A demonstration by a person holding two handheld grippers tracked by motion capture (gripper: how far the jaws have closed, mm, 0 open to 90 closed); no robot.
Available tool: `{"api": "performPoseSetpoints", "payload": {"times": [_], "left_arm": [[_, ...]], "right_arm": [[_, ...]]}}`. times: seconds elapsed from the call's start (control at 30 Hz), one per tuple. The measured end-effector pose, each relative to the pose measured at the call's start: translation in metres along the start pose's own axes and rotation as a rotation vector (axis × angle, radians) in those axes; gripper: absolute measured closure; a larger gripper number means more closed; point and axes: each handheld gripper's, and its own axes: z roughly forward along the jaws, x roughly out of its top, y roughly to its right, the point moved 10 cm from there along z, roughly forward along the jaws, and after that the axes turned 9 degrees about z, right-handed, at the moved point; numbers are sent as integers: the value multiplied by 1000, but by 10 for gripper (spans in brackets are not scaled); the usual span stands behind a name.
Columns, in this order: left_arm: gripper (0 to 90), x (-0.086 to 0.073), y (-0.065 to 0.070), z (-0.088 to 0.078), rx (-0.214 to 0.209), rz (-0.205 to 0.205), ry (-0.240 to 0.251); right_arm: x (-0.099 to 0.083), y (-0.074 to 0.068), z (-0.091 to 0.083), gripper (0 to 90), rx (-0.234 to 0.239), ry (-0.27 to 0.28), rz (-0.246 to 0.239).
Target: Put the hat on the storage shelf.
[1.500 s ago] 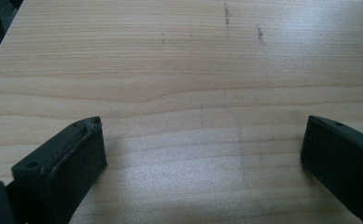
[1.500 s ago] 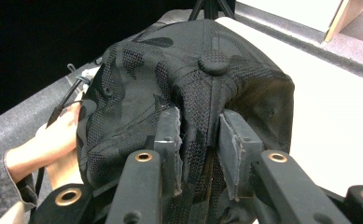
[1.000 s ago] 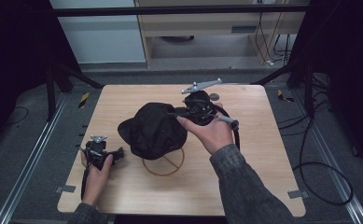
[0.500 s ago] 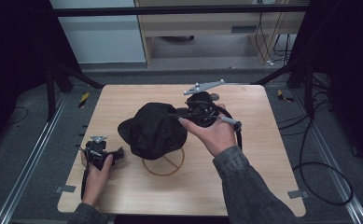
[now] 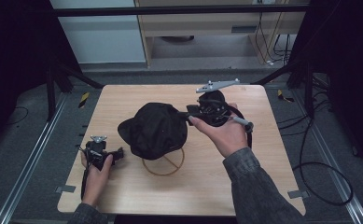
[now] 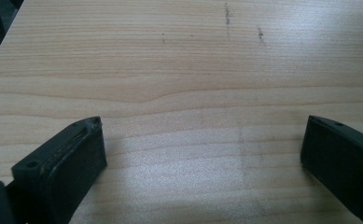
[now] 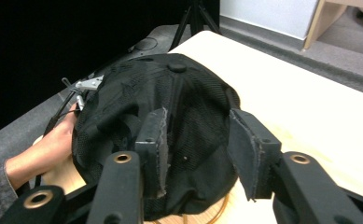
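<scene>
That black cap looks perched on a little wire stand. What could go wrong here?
The cap sits on a light wire stand; the right gripper, jaws apart at its back edge, might pinch only loose fabric and drag cap and stand over together. The left gripper rests open on the table, away from the stand, so nothing steadies it.

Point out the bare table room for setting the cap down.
Free: the far left corner of the table beyond the left gripper, and the near right strip beside the sleeve. Crowded: the middle, with the cap, wire stand and right gripper.
</scene>
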Motion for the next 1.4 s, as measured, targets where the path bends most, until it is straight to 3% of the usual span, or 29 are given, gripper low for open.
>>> {"api": "performPoseSetpoints", "payload": {"times": [0.3, 0.53, 0.63, 0.87, 0.9, 0.97, 1.0, 1.07, 1.4], "left_arm": [[0, 0, 0, 0, -1, -1, 0], [0, 0, 0, 0, 0, -1, 0], [0, 0, 0, 0, 0, -2, 0], [0, 0, 0, 0, 0, -1, -1], [0, 0, 0, 0, 0, -1, 0], [0, 0, 0, 0, 0, -1, 0], [0, 0, 0, 0, 0, -1, 0], [0, 0, 0, 0, 0, -1, -1], [0, 0, 0, 0, -3, 3, 0]], "right_arm": [[-2, 16, -14, 405, -28, 22, 32], [-7, 32, -23, 140, -100, 36, 54], [-10, 43, -26, 80, -132, 34, 26], [-13, 63, -44, 87, -161, 76, 15], [-17, 72, -48, 87, -175, 74, 22], [-18, 75, -49, 93, -180, 75, 26], [-23, 86, -52, 140, -199, 77, 39], [-27, 94, -54, 166, -203, 68, 46], [-48, 123, -60, 131, -229, 56, 60]]}}
